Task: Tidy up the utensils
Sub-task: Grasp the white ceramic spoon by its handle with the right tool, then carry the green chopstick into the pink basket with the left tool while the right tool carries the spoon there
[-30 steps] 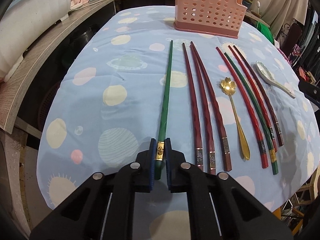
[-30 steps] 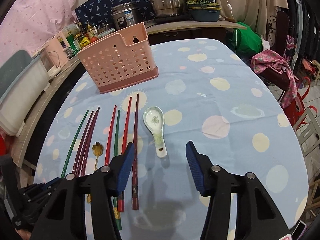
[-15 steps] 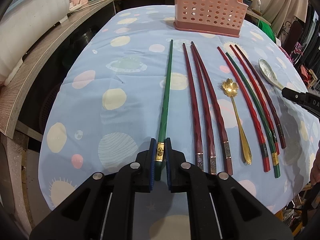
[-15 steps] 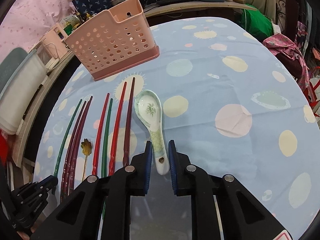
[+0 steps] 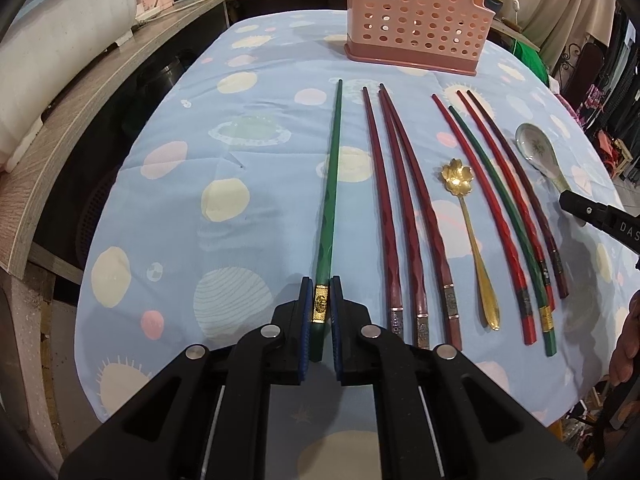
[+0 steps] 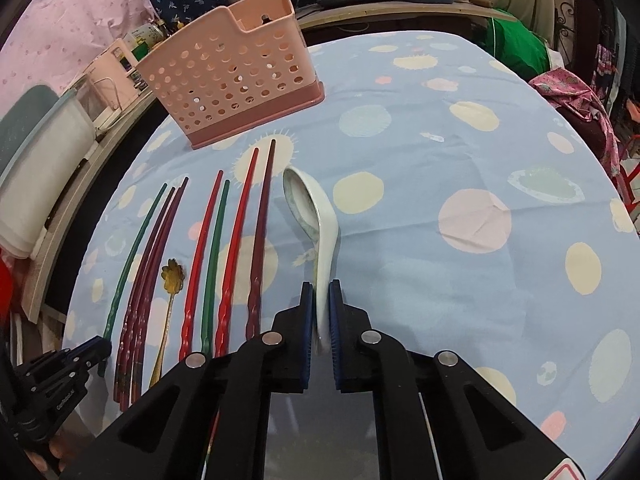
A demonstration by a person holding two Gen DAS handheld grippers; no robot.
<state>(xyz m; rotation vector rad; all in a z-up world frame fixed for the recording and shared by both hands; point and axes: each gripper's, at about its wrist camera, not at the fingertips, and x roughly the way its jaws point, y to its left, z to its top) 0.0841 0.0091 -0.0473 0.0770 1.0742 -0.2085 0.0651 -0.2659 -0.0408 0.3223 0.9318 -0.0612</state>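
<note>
On the tablecloth (image 5: 168,216), green chopstick (image 5: 330,196) lies straight.

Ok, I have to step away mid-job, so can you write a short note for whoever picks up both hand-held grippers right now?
Left hand-held gripper: shut on the lone green chopstick at its gold band, chopstick lying on the tablecloth.
Right hand-held gripper: jaws just closed on the white ceramic spoon handle; the spoon is tipped onto its side.
Pink holder: at the far end of the table, nothing visibly in it.
Done: nothing stowed.
Left: both held items, the other chopsticks and the gold flower spoon.
</note>
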